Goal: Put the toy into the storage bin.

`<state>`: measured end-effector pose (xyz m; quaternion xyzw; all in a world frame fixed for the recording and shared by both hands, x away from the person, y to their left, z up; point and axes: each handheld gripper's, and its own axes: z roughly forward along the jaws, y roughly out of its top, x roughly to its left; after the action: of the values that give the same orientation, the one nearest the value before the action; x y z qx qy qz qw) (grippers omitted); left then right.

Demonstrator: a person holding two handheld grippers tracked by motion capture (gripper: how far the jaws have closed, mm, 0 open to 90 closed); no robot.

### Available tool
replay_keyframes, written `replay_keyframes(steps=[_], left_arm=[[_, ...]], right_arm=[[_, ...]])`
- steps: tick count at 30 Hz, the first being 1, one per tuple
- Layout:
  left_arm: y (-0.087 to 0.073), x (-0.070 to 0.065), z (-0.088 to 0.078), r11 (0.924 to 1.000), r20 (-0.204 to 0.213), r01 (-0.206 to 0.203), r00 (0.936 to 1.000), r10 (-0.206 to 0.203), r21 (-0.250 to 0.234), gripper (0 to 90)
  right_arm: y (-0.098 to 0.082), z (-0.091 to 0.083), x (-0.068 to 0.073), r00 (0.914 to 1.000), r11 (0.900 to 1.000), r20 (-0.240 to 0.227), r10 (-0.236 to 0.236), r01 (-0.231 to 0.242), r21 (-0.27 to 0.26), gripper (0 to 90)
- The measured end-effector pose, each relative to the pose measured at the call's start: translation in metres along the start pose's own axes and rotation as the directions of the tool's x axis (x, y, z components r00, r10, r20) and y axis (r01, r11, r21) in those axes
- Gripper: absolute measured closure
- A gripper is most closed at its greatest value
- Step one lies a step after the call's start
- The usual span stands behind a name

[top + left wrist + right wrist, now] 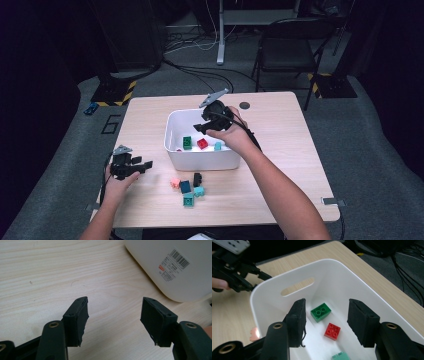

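High view: I had the right gripper (202, 126) over the white bin (175, 150), jaws spread with nothing between them, and the left gripper (145, 165) low over the table (280, 150) beside the bin, jaws spread too. Loose bricks (187, 189) sat on the table in front of the bin. Left gripper view: spread jaws, bare wood between, bin wall (160, 265) ahead. Right gripper view: green brick (320, 311) and red brick (332, 331) lay on the bin floor below the open jaws.

High view: above, looking forward-down on table (280, 150). Both gripper views: close; share white bin (160, 267) (269, 302).
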<state>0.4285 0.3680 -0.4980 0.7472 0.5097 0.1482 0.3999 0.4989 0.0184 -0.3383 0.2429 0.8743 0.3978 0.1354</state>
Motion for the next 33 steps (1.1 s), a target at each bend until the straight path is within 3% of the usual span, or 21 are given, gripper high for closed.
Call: replay_keyframes(steps=[2, 6, 11, 17, 21, 23, 26, 30, 33], left_arm=[[0.0, -0.003, -0.002, 0.9999, 0.008, -0.012, 0.9999, 0.012, 0.0, 39.1], [0.0, -0.007, -0.006, 0.9997, 0.018, -0.026, 0.9995, 0.026, -0.005, 40.6], [0.003, -0.012, -0.013, 0.9995, 0.016, -0.017, 0.9997, 0.017, -0.027, 40.7], [0.004, -0.019, -0.025, 0.999, 0.014, -0.044, 0.9989, 0.044, -0.005, 40.7], [0.001, -0.033, -0.029, 0.9969, 0.017, -0.079, 0.9968, 0.078, 0.008, 41.9], [0.002, -0.041, -0.031, 0.9947, 0.025, -0.101, 0.9946, 0.101, 0.017, 43.3], [0.003, -0.052, -0.032, 0.9924, 0.052, -0.123, 0.9911, 0.122, 0.007, 45.5], [0.003, -0.067, -0.032, 0.985, 0.091, -0.172, 0.9813, 0.17, 0.017, 46.3], [0.001, -0.076, -0.03, 0.9806, 0.111, -0.196, 0.9746, 0.194, 0.007, 46.2]], right_arm=[[0.0, -0.009, 0.002, 0.9999, 1.0, -0.015, -0.003, 0.003, -0.024, 48.3], [-0.002, -0.025, 0.012, 0.9992, 0.998, 0.013, -0.037, 0.038, -0.048, 48.3], [-0.013, -0.043, 0.025, 0.999, 0.996, -0.036, -0.027, 0.024, -0.089, 48.4], [-0.03, -0.067, 0.04, 0.9955, 0.994, -0.081, -0.049, 0.041, -0.1, 48.3], [-0.044, -0.08, 0.047, 0.9969, 0.992, -0.065, -0.045, 0.037, -0.122, 48.3], [-0.052, -0.088, 0.048, 0.9972, 0.991, -0.062, -0.043, 0.034, -0.133, 47.6], [-0.063, -0.094, 0.047, 0.9967, 0.99, -0.082, -0.004, -0.007, -0.139, 47.6], [-0.071, -0.099, 0.047, 0.999, 0.994, -0.04, -0.021, 0.016, -0.107, 46.9], [-0.076, -0.104, 0.047, 0.9986, 0.993, -0.049, -0.018, 0.012, -0.12, 46.3]])
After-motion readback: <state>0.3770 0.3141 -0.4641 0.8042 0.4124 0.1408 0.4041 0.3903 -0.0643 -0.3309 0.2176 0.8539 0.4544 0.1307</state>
